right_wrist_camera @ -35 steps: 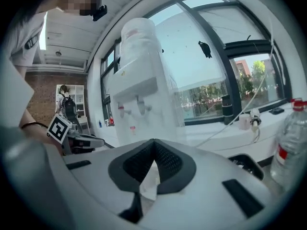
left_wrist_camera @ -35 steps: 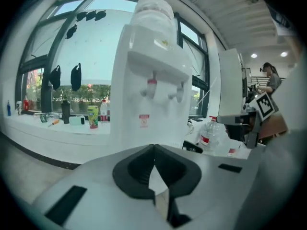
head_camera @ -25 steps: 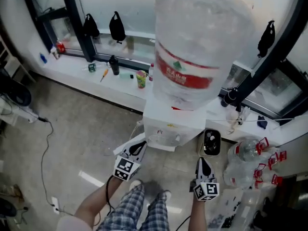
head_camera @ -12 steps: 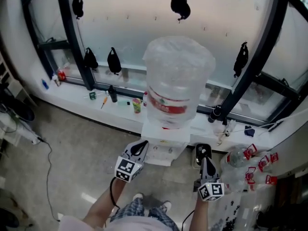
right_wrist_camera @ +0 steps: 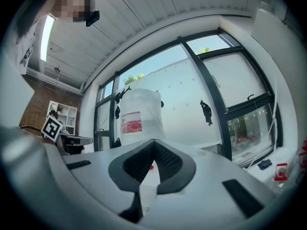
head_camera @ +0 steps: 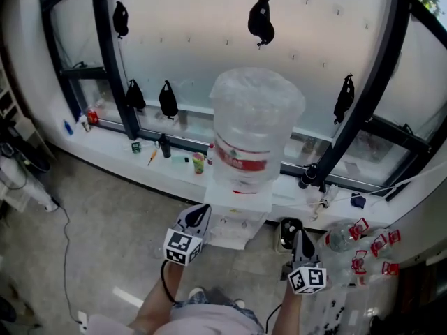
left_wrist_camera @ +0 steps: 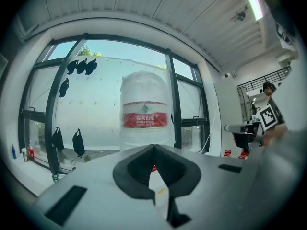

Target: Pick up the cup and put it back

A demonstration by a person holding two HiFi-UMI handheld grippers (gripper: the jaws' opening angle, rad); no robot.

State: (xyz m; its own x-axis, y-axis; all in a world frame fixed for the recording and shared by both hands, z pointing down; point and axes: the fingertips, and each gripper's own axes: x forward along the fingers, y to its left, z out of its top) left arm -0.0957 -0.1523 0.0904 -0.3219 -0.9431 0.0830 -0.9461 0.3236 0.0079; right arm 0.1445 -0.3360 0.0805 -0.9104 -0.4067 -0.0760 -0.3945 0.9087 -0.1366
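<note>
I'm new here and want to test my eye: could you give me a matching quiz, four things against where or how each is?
1 water bottle
2 cup
3 black bags
4 left gripper

A on the window ledge
B shut, empty
C on top of the dispenser
D hanging on the window

Pairs: 1-C, 2-A, 3-D, 4-B

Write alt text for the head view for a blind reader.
From above, a water dispenser topped by a large bottle stands against a windowsill. The left gripper and right gripper, both shut and empty, are held before it. A green cup sits on the windowsill.
</note>
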